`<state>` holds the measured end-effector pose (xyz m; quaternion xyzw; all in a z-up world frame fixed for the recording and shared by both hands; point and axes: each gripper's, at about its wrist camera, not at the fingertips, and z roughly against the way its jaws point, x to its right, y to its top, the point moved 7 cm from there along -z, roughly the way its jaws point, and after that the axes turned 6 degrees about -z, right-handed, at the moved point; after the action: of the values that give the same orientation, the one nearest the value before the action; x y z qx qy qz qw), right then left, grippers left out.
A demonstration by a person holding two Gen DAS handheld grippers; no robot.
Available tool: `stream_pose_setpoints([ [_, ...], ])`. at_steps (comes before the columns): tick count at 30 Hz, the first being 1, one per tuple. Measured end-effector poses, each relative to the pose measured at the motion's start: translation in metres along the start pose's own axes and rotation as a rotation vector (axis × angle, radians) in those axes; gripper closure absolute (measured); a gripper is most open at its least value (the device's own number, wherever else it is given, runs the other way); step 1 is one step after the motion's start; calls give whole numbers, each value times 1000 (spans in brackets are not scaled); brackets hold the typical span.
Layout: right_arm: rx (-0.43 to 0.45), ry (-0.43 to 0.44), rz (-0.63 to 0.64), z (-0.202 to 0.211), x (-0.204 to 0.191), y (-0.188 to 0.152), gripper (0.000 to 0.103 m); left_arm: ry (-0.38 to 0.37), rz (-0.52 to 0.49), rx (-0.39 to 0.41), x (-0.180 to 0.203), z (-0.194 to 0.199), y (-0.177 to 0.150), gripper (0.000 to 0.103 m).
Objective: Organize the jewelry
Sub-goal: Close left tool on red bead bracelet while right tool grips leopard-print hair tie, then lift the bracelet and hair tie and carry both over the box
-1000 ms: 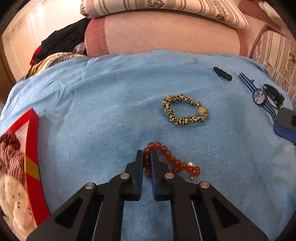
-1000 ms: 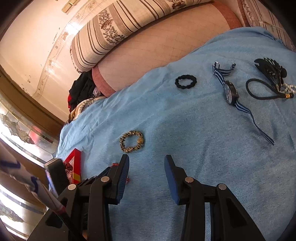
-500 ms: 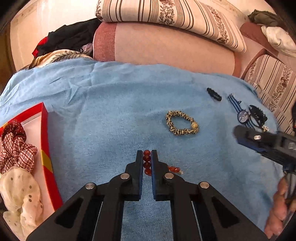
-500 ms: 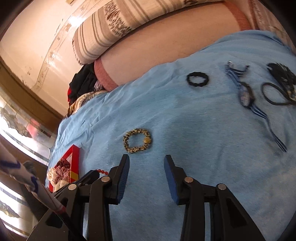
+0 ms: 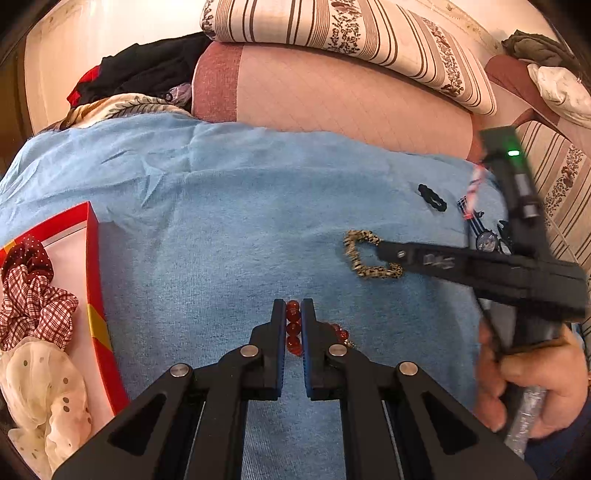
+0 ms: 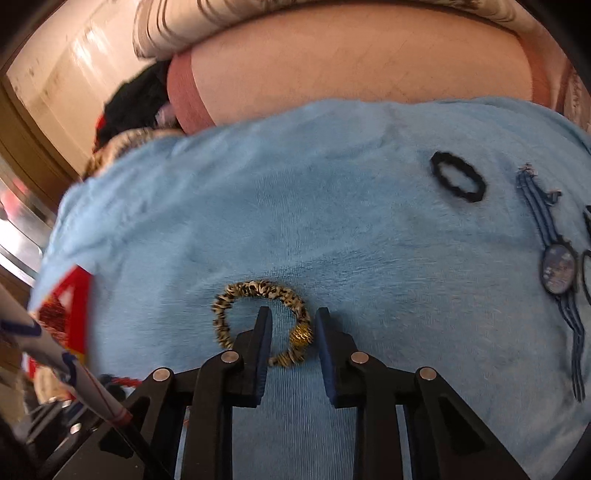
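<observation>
My left gripper (image 5: 293,308) is shut on a red bead bracelet (image 5: 293,326), held above the blue cloth (image 5: 229,236); more beads hang to the right. A red-rimmed box (image 5: 94,266) with fabric scrunchies lies at the left. My right gripper (image 6: 292,317) is open, its fingers straddling the right side of a leopard-print bracelet (image 6: 258,290) with a gold bead, which lies on the cloth. In the left wrist view the right gripper (image 5: 384,251) reaches the leopard bracelet (image 5: 354,254) from the right.
A black hair tie (image 6: 458,181), a blue-striped watch (image 6: 557,269) and a black cord item (image 6: 587,273) lie at the right. A pink bolster (image 5: 332,92) and striped pillow (image 5: 351,33) line the back. Dark clothes (image 5: 140,70) pile at back left.
My left gripper has lifted the red bracelet off the cloth and drawn back, toward the red box side. My right gripper has moved down and forward onto the leopard bracelet and narrowed.
</observation>
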<state>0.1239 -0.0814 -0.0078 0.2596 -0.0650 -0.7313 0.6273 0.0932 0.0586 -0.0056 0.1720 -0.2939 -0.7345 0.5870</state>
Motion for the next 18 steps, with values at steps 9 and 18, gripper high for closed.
stream_pose_setpoints([
  [9,60,-21,34,20,4,-11,90,6,-6,-5,1,-4,-2,96],
  [18,137,41,-51,91,34,-40,90,-38,-22,29,10,6,1,96],
])
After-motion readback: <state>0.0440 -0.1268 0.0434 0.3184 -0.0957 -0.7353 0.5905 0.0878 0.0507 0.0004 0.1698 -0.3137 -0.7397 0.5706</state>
